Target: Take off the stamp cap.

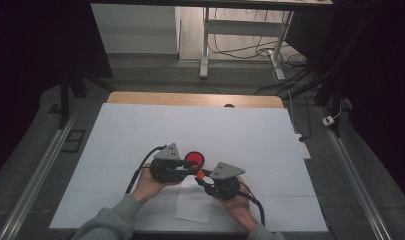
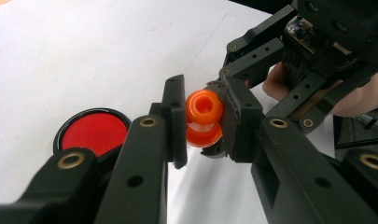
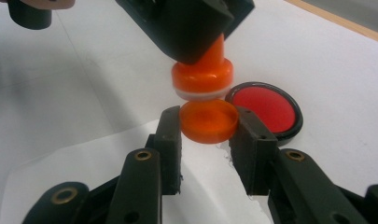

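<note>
A white sheet-covered table (image 1: 140,130) is stretching across the high view, and near its front edge a smaller sheet of white paper (image 1: 194,204) is lying flat. Just beyond that paper, a round red ink pad in a black rim (image 1: 194,159) is sitting on the table; everything else is gathering close to it.

The left gripper (image 1: 191,168) is reaching in from the left side of the ink pad, and its jaws are clamping narrow on the knobbed handle of an orange stamp (image 2: 203,112), held off the table just in front of the pad. The right gripper (image 1: 202,176) is coming in from the opposite side, and its jaws are pinching tight on the stamp's orange cap (image 3: 208,120), which is sitting just below the stamp's wide base, with a pale band of the stamp showing between them. In the right gripper view the cap is hovering above the paper, with the ink pad (image 3: 266,108) just behind it.
</note>
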`<action>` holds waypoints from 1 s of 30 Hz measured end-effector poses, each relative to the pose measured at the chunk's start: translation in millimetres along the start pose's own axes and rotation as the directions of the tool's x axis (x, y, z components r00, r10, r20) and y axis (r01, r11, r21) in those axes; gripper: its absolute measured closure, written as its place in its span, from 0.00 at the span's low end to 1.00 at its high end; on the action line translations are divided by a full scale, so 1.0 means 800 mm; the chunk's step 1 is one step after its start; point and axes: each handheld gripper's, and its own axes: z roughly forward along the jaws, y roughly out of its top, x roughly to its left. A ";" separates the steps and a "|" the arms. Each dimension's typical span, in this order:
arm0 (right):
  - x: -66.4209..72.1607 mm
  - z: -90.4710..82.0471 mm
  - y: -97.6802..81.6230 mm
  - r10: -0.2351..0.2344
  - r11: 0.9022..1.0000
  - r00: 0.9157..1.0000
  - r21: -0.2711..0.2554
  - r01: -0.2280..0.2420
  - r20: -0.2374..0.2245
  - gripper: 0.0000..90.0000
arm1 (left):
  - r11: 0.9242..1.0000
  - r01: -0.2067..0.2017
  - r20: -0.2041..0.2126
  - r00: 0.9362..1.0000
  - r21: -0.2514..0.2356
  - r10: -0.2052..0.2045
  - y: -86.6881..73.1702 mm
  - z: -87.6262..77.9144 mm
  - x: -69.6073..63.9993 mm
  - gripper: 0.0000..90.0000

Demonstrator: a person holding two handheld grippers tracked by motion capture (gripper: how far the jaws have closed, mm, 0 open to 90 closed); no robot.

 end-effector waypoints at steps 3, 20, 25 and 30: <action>-0.001 -0.002 -0.001 -0.001 1.000 1.000 -0.003 0.001 0.003 0.71 | 1.000 0.000 -0.002 1.000 -0.002 0.000 0.000 -0.001 0.001 0.80; -0.008 -0.012 -0.007 0.003 1.000 1.000 -0.010 -0.002 0.031 0.71 | 1.000 0.004 -0.008 1.000 -0.007 -0.004 0.000 -0.005 0.003 0.80; -0.013 -0.017 -0.010 0.008 1.000 0.999 -0.009 -0.007 0.042 0.71 | 1.000 0.005 -0.009 1.000 -0.006 -0.005 0.000 -0.005 0.003 0.80; -0.017 -0.023 -0.013 0.015 1.000 0.999 -0.012 -0.014 0.049 0.71 | 1.000 0.004 -0.007 1.000 -0.004 -0.004 0.000 -0.006 0.003 0.80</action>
